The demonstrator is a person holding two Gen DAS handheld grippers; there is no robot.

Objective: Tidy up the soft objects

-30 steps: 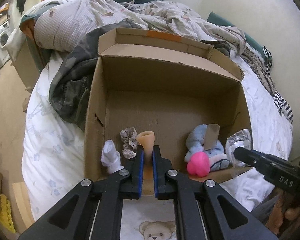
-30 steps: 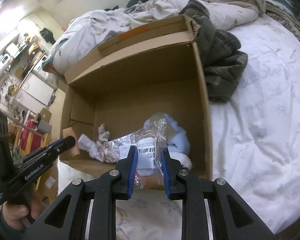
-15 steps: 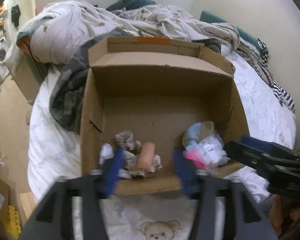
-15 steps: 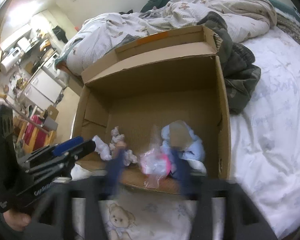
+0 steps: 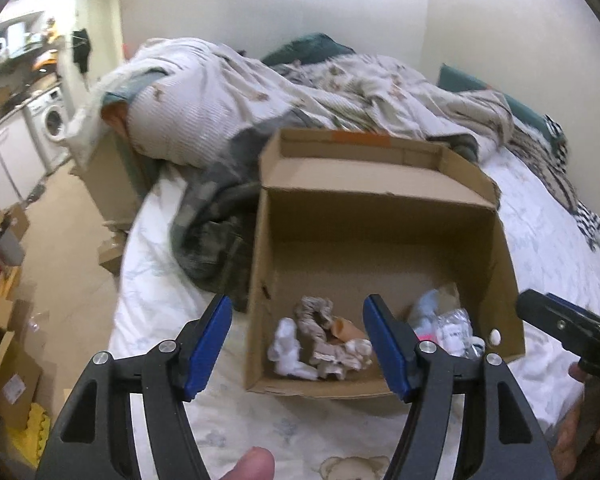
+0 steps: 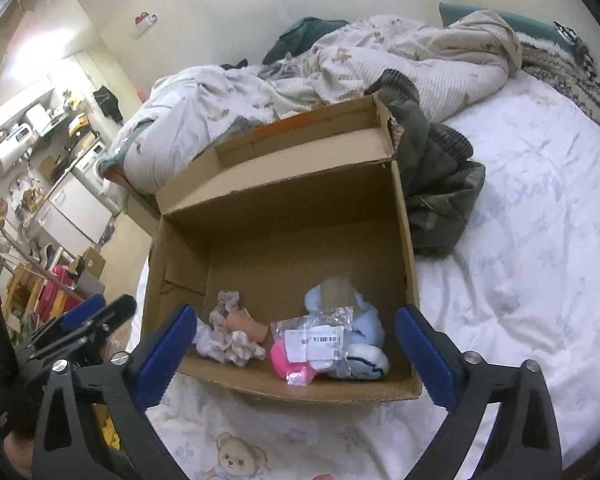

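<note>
An open cardboard box [image 5: 380, 216] [image 6: 284, 200] stands on the bed. Inside, near its front wall, lie a white sock [image 5: 286, 350], a beige scrunchie [image 5: 320, 328] [image 6: 236, 338], a peach tube [image 5: 346, 329] [image 6: 246, 325], a clear plastic bag with a label [image 6: 316, 340] [image 5: 454, 330], a pink soft thing [image 6: 286, 356] and a light blue plush [image 6: 352, 320] [image 5: 428, 308]. My left gripper [image 5: 298, 342] is open and empty, held above the box's front edge. My right gripper [image 6: 296, 350] is open and empty, also before the box.
A rumpled duvet [image 5: 228, 96] and a dark camouflage garment [image 5: 216, 240] [image 6: 432, 184] lie behind and beside the box. The white sheet [image 6: 520, 240] spreads to the right. The floor with boxes and a washing machine [image 5: 54, 124] lies to the left.
Both grippers opened, let go of the peach tube and the plastic bag into the box, and drew back and up from it.
</note>
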